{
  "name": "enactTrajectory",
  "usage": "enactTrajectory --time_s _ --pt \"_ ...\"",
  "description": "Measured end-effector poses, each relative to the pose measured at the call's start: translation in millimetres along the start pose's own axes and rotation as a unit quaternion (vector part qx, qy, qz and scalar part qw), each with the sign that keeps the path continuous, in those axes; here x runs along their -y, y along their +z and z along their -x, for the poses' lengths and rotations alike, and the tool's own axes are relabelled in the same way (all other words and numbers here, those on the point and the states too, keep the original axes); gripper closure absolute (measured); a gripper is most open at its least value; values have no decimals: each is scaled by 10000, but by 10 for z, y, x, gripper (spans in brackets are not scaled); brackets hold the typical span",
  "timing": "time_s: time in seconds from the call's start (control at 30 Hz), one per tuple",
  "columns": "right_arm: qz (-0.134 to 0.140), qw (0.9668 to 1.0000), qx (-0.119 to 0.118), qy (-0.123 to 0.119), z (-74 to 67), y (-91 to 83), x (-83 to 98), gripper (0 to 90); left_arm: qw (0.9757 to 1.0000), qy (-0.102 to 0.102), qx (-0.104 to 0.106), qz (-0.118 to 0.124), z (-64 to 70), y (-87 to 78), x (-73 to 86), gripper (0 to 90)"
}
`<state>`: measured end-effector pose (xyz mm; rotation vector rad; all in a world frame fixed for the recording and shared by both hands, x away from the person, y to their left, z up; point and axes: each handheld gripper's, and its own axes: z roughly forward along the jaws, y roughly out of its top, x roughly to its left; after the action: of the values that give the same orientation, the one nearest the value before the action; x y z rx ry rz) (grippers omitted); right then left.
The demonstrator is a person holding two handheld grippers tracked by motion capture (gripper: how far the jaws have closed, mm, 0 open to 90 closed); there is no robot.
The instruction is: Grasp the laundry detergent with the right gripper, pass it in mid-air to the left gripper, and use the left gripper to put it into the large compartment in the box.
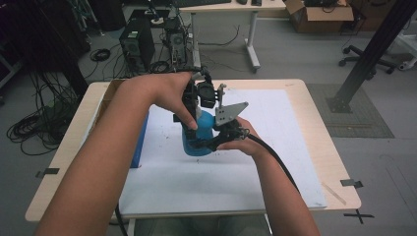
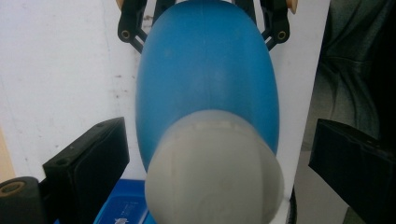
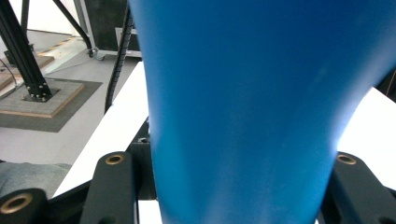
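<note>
We see a blue bottle (image 1: 198, 140) standing upright on the white sheet (image 1: 275, 147) that covers the wooden table (image 1: 322, 147), caught between both tongs. The right gripper (image 1: 209, 144) comes at it from the side, low down; in the right gripper view its jaws sit tight against either flank of the bottle (image 3: 261, 107), clamped on it. The left gripper (image 1: 196, 105) hangs above the bottle's grey cap (image 2: 215, 172); in the left gripper view its jaws stand wide, clear of the cap on both sides, holding nothing. Just to the left gripper's left lies a blue box (image 1: 140, 142) at the sheet's edge. Beyond both tongs, past the table, stand computer towers (image 1: 137, 44) and cable coils (image 1: 32, 130) on the floor.
</note>
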<state>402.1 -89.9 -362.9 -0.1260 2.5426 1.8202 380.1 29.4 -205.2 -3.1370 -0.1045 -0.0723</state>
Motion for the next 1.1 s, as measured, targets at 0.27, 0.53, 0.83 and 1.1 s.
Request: enactTrajectory --time_s 0.27,0.53,0.83,1.1 --pt "-10 10000 14 -10 -4 13 -16 450 9999 -43 -75 -56 8 34 -15 57" --pt "-7 10000 27 -30 -8 10 -26 450 9999 -65 -147 35 -3 23 -1 81" --pt "28 10000 44 -60 -16 -2 -45 450 9997 -135 -212 -3 -11 27 21 90" --pt "7 10000 22 -60 -27 11 -50 450 9997 -26 -235 9 11 33 -25 102"
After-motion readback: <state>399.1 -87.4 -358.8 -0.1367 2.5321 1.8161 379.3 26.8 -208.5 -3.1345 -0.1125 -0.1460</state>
